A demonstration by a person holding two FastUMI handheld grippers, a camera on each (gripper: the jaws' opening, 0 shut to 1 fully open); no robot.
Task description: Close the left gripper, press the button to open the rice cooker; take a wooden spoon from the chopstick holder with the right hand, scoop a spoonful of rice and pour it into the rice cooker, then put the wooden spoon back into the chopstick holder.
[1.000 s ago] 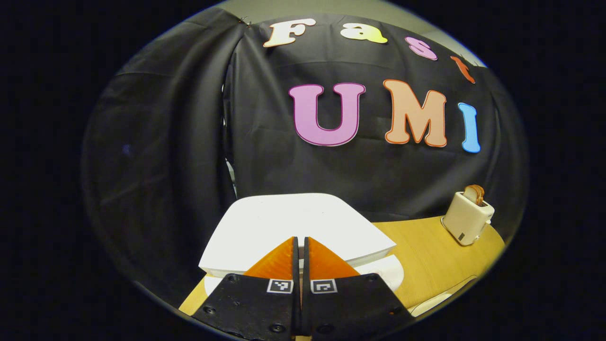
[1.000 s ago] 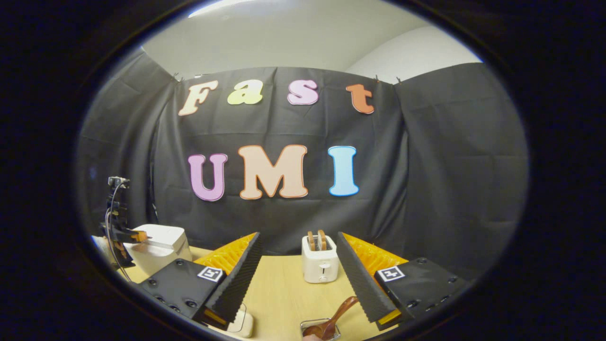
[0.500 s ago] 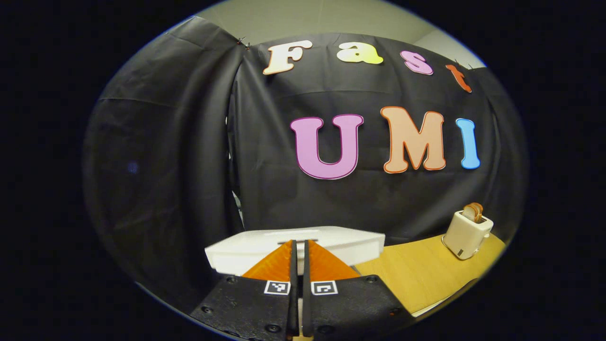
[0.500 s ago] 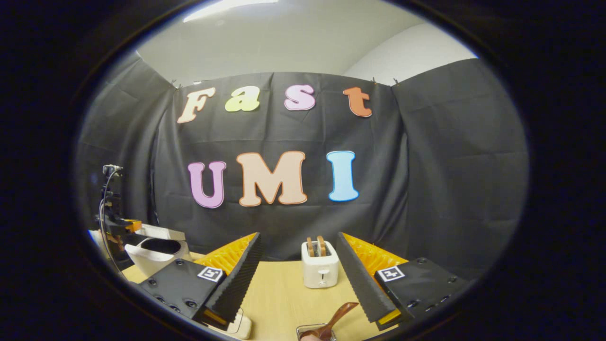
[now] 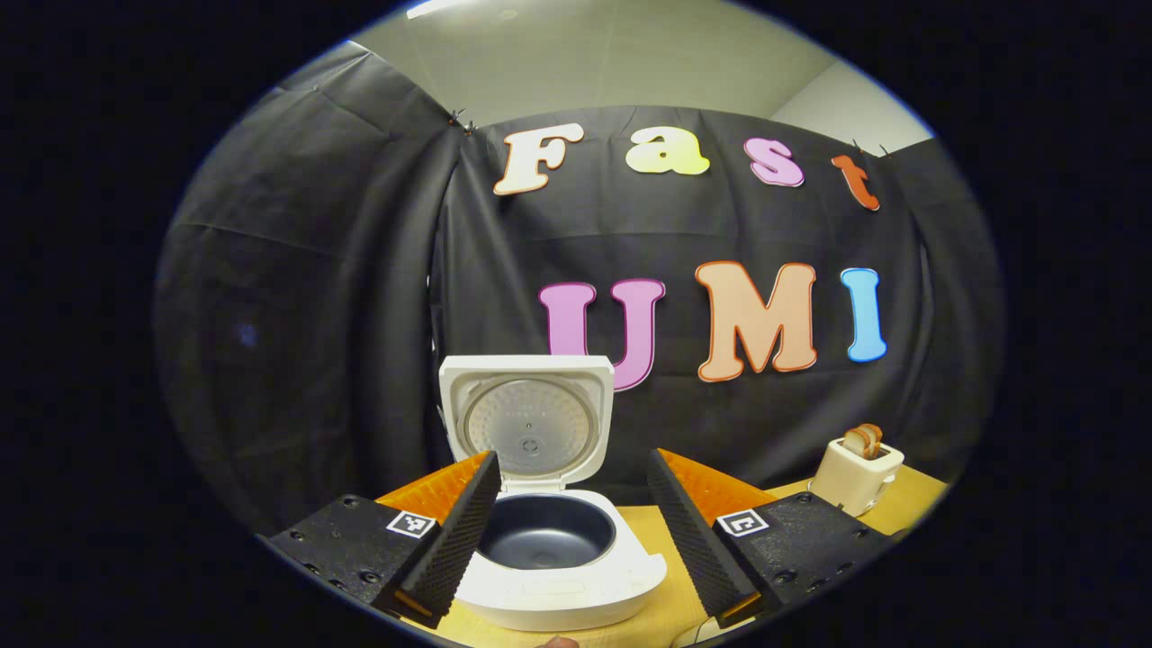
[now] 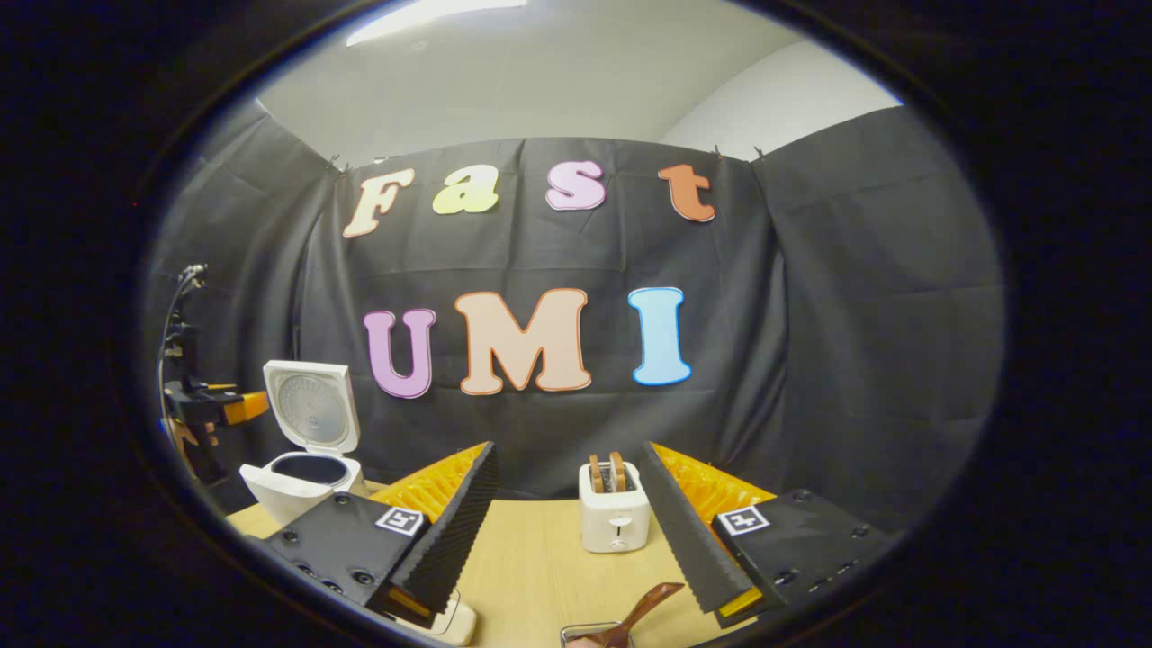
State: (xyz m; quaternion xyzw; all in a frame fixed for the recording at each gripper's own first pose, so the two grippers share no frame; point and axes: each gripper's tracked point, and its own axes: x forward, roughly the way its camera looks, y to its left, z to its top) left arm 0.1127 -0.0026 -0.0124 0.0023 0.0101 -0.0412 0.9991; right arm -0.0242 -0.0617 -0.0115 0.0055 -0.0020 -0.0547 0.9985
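Both grippers stand wide open with nothing between their fingers. From my left gripper I look straight onto the rice cooker on the table: it sits just ahead of the tips, its dark inner pot bare, its lid upright at the back. Farther right stands a toaster with bread in its slots. From my right gripper, the wooden spoon sticks up at a slant from the holder at the bottom edge, below my fingers. Beyond that I see the toaster, and well off to the left the cooker with the left gripper beside it.
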